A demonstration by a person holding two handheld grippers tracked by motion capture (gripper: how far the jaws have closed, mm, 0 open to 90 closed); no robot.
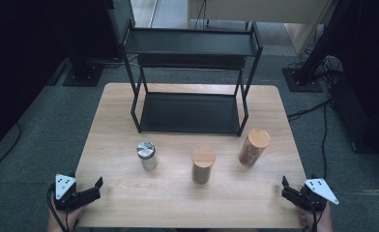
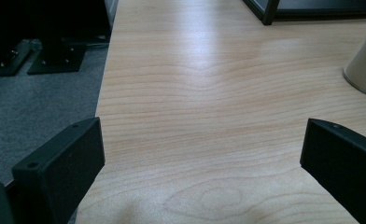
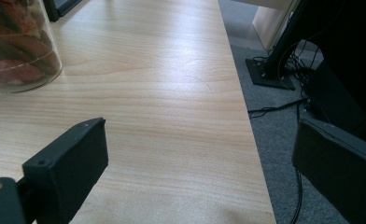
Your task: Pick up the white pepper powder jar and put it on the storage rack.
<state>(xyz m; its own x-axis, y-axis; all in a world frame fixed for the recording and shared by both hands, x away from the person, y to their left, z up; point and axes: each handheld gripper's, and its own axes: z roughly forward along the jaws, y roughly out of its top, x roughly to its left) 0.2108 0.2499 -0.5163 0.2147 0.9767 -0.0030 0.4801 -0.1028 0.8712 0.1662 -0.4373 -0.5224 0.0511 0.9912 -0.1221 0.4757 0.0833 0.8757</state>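
Note:
Three jars stand in a row on the wooden table: a glass jar with a metal lid, a short jar with a wooden lid and a taller jar with a wooden lid. My left gripper rests at the table's front left corner, open and empty. Along its jaws, the left gripper faces bare wood, with the metal-lid jar's base at the right edge. My right gripper sits at the front right corner, open and empty. Beyond the right gripper, the tall jar holds reddish-brown pieces.
A black two-tier metal rack stands at the back centre of the table; its foot appears in the left gripper view. Grey carpet, black stand bases and cables surround the table. Open wood lies between the jars and the front edge.

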